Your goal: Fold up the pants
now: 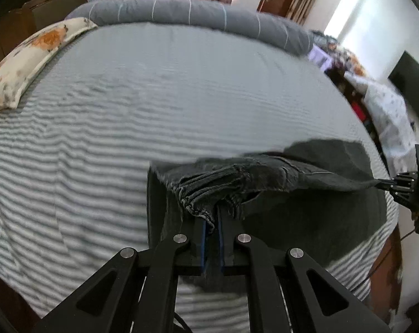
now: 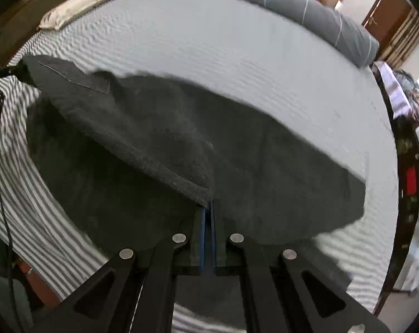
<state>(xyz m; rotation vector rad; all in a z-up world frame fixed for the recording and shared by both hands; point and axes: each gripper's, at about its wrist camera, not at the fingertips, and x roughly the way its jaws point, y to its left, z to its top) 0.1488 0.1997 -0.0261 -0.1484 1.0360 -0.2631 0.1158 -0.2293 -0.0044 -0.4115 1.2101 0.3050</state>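
Observation:
Dark grey pants (image 1: 306,183) hang lifted above a grey-and-white striped bed (image 1: 98,138). My left gripper (image 1: 212,216) is shut on the bunched elastic waistband (image 1: 206,191). My right gripper (image 2: 209,208) is shut on another edge of the pants (image 2: 159,144), which stretch taut between the two grippers. The right gripper also shows in the left wrist view (image 1: 403,186) at the far right, pinching the cloth. The lower part of the pants drapes onto the bed (image 2: 237,55).
A floral pillow (image 1: 23,63) lies at the bed's far left. A rolled grey blanket (image 1: 195,11) runs along the far edge. Cluttered furniture (image 1: 376,105) stands to the right of the bed. A cable (image 2: 4,194) hangs at the left.

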